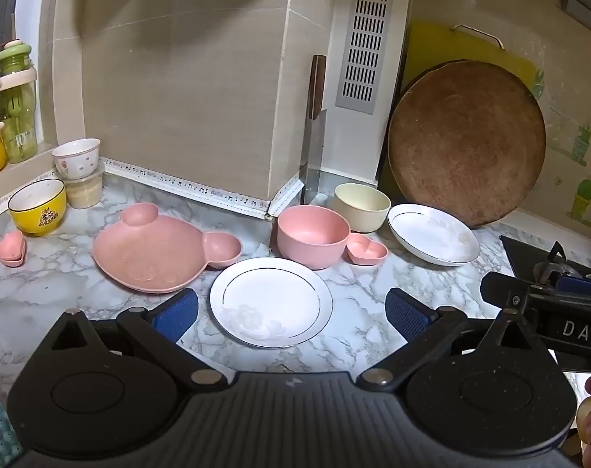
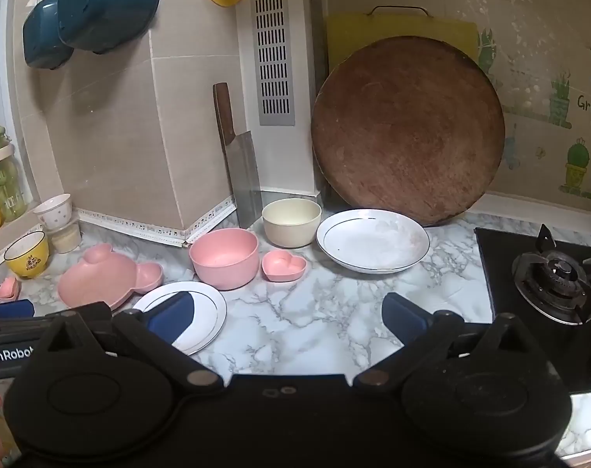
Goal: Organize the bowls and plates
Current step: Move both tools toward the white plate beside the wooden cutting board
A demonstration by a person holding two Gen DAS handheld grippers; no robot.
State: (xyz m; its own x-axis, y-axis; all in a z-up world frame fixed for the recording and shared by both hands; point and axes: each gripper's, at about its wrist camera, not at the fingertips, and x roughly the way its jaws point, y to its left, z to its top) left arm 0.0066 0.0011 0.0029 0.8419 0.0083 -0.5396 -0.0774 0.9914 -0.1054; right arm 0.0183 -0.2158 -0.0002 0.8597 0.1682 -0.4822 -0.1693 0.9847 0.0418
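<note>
While both grippers hang tilted downward above the marble counter (image 2: 315, 323), neither holds anything. Left gripper (image 1: 291, 312): jaws spread fully wide, with the near white plate (image 1: 271, 301) lying flat on the counter between and just beyond the blue pads, untouched. Right gripper (image 2: 289, 318): jaws likewise spread wide over bare marble; its left pad overlaps the same plate's right side in view, though contact cannot be confirmed.

Dishes are scattered, none stacked in the central group. Pink bear-shaped plate (image 1: 155, 251) lies left of the near white plate, edges close together. Pink bowl (image 1: 313, 236) stands behind that plate, with the pink heart dish (image 1: 367, 249) just beside it on the right and the cream bowl (image 1: 361, 206) close behind. Second white plate (image 2: 372, 240) rests farther right, below the leaning round wooden board (image 2: 408, 128). Yellow bowl (image 1: 38, 210) sits at far left.

Open marble remains in front of the second white plate, bounded on the right by the black stove (image 2: 549, 273). A cleaver (image 2: 243, 171) leans against the wall corner.
</note>
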